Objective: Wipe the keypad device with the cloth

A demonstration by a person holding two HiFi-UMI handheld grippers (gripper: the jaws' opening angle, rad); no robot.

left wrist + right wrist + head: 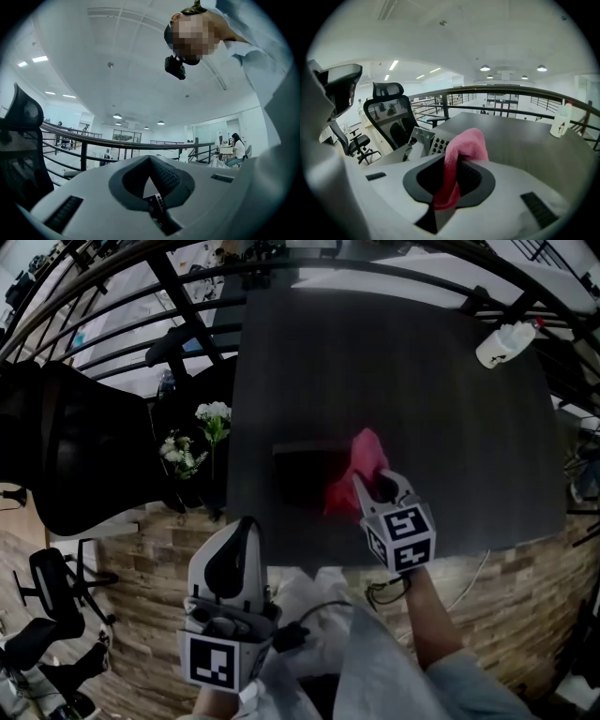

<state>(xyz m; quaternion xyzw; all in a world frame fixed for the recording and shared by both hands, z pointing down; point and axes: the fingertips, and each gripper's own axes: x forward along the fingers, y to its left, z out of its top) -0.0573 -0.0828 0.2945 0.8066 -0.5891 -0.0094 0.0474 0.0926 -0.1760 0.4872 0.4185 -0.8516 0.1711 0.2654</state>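
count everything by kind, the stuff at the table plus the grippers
keypad device: 1
pink cloth: 1
white bottle: 1
grippers: 2, left gripper shut on nothing, right gripper shut on the pink cloth
total: 5

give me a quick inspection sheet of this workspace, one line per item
surface: dark table, set beside a railing
job's things: keypad device near the table's front left; pink cloth bunched at its right edge
clutter: white bottle at the far right corner
grippers: right gripper shut on the cloth; left gripper shut, empty, off the table and aimed at the ceiling
cables: black cable at the left gripper; pale cable below the table's front edge
surroundings: black office chair and white flowers left of the table
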